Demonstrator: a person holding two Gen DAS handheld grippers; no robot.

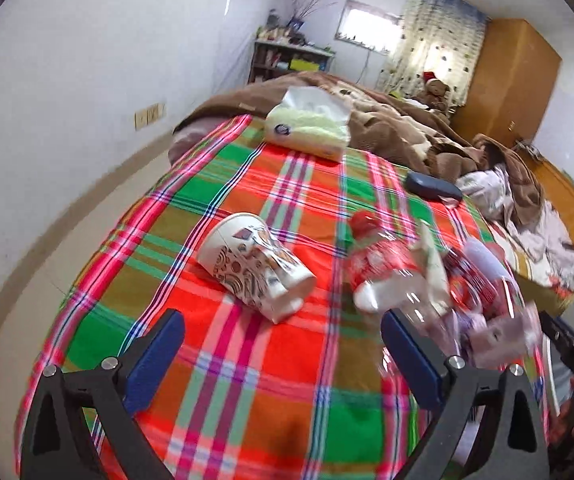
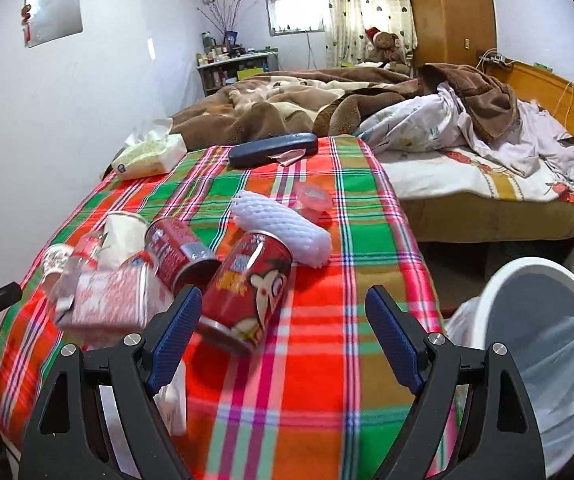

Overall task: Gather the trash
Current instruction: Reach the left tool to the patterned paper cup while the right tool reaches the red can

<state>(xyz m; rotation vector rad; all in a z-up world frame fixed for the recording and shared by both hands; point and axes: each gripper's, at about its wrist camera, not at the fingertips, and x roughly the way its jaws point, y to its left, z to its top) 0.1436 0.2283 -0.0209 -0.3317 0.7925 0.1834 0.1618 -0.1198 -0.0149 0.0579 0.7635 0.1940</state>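
Both hand-held grippers, left hand-held gripper (image 1: 281, 354) and right hand-held gripper (image 2: 281, 330), are hovering released, grasping nothing, above the plaid blanket (image 2: 319, 360), near the red can (image 2: 247, 292).

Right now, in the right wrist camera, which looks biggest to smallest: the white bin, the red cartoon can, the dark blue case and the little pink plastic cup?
1. White bin with clear liner, though it is nearest.
2. Red cartoon can.
3. Dark blue case, farther back, so the order of can and case is unsure.
4. Pink plastic cup.
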